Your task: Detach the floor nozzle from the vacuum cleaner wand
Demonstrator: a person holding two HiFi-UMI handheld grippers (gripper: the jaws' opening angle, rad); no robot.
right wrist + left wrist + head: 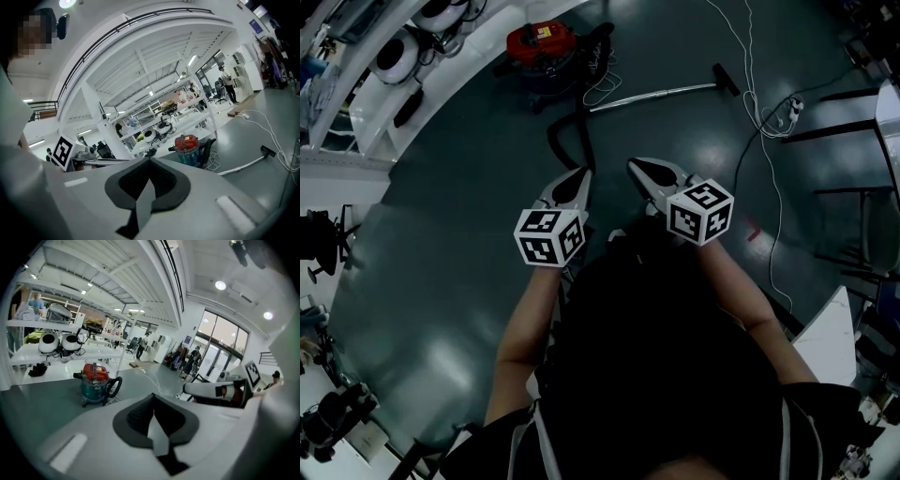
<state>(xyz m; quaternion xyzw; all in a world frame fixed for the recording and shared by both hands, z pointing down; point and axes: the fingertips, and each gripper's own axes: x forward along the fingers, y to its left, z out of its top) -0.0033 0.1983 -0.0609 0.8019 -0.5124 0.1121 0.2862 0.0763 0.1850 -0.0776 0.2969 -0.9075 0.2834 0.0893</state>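
The red and teal vacuum cleaner (542,47) stands on the dark floor well ahead of me. Its black hose (570,131) loops to the silver wand (656,94), which lies flat on the floor. The black floor nozzle (727,79) sits on the wand's right end. My left gripper (581,173) and right gripper (636,167) are held side by side in the air, short of the hose, both shut and empty. The right gripper view shows the vacuum cleaner (188,146), wand (243,165) and nozzle (268,150); the left gripper view shows only the vacuum cleaner (95,383).
A white cable (764,141) snakes over the floor to a power strip (789,111) right of the nozzle. White shelves (384,103) with round appliances line the upper left. Black furniture frames (853,192) stand at the right. People stand far off near glass doors (192,362).
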